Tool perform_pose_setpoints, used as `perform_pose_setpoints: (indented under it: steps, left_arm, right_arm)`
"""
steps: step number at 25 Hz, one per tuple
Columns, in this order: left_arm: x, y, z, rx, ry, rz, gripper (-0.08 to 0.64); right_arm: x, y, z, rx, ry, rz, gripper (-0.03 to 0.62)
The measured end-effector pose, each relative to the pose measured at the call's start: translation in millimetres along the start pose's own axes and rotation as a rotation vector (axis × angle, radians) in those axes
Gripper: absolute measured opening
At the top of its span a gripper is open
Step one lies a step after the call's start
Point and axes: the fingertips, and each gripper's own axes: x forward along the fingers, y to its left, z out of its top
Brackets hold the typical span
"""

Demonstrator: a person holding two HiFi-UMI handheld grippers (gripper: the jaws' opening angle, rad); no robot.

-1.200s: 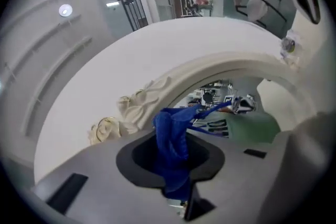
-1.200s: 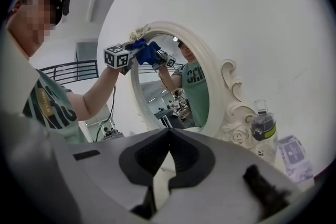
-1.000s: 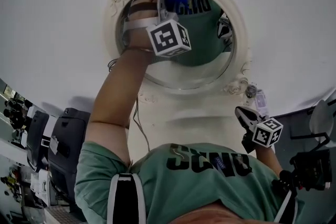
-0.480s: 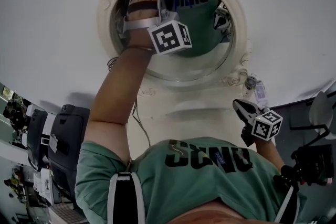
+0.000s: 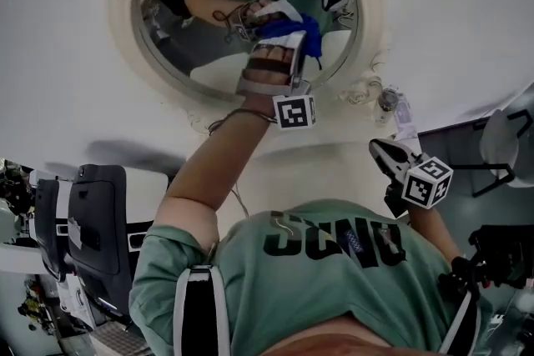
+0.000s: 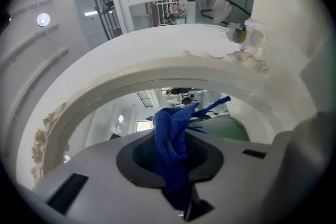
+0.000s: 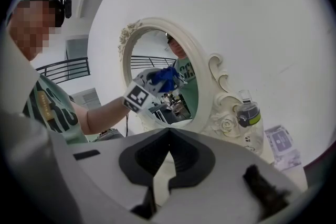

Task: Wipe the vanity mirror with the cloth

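Nearest the person, the right tongs [image 5: 385,156] hang low over the right side of the white surface [image 5: 325,171]. Their jaws meet at the tips with nothing between them, and they are well apart from the glass. Just beyond them a small clear bottle [image 5: 386,100] stands beside the right foot of the frame.

Further out, the left arm reaches up and forward, so the left hand is plainly the nearer one to the work. The left tongs [image 5: 288,29] are clamped on the blue cloth [image 5: 299,33]. The cloth is bunched into a narrow tuft whose long axis runs along the line of the jaws and juts past their tips, straight at the glass.

The tuft appears to press on the lower right part of the glass, where it meets its own reflection.

Farthest, the vanity mirror [image 5: 209,54] stands toward the back edge of the surface before a white wall. It is an oval in an ornate white frame, with its long axis upright. Most of the glass lies to the left of the cloth and above it, so the next strokes likely run that way.
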Motion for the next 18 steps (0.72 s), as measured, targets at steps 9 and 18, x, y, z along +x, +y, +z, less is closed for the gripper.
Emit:
perform_pose_setpoints:
  steps: [9,18]
  left_arm:
    - [-18.6,-221.3,26.3,0.080,-0.050,-0.338,0.074]
    - [-14.6,-230.9,27.8,-0.089,-0.050,-0.382,0.072]
  right_arm:
    - [-22.7,-18.1,-9.8,0.017,0.020,-0.091,0.008]
    - [-18.5,-15.1,-3.5,-0.024,0.047,-0.103,0.008]
